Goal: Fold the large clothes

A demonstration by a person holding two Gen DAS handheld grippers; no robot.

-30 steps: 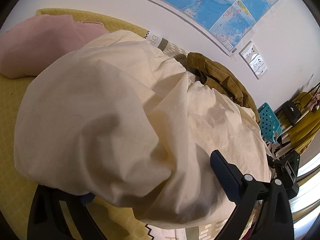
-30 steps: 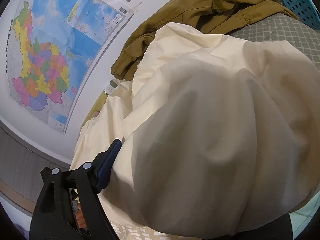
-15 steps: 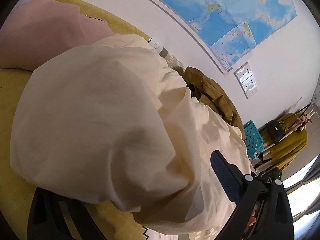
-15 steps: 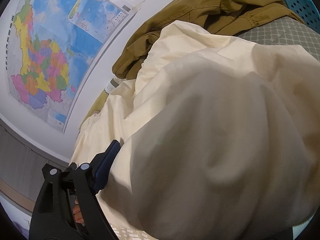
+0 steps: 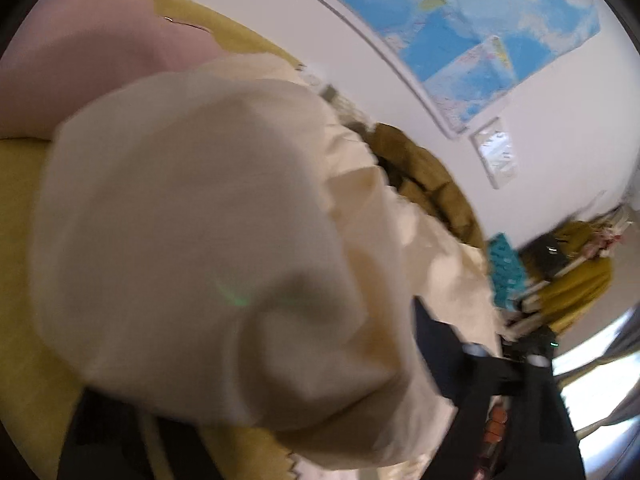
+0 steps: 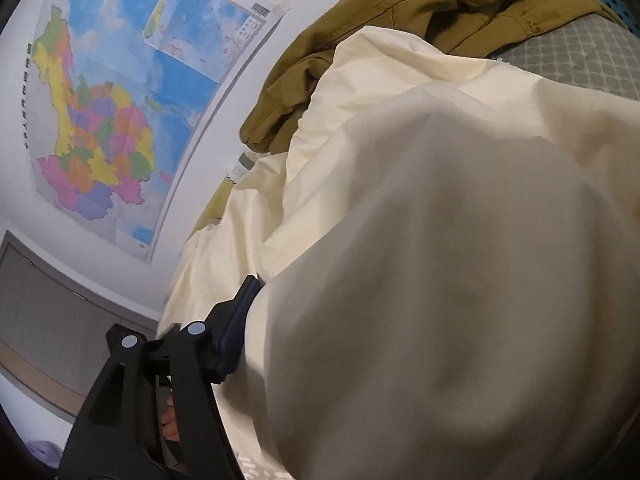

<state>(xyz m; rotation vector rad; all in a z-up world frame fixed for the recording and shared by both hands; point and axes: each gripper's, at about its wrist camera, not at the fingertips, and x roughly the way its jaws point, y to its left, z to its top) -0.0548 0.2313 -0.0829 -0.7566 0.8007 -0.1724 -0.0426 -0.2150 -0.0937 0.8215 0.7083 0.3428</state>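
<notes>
Close in, the left gripper (image 5: 256,384) fingers (image 5: 436,344) are standing wide and narrowing slightly, with a big bulge of the cream garment (image 5: 192,248) billowing between them; only the right-hand finger is showing clearly, the other lost under cloth, so I cannot tell if the pads are pressing on it. View is blurring badly.

Right gripper (image 6: 400,360) fingers (image 6: 234,332) are closing, cream garment (image 6: 420,280) mounding between them and covering the far finger; whether they are gripping it, I cannot tell. A person's fingertips (image 6: 170,420) are showing behind the black frame.

Beyond the left fingers, the garment is lying over a yellow bed cover (image 5: 24,240), with a pink cloth (image 5: 88,64) up and left of it. Past the cream mound, an olive jacket (image 6: 420,12) is lying crumpled, touching the garment's far edge. Grey patterned fabric (image 6: 580,56) is sitting right of the jacket. A wall map (image 6: 120,92) is hanging far left of the right fingers; a teal basket (image 5: 504,272) is standing beyond the left ones.
</notes>
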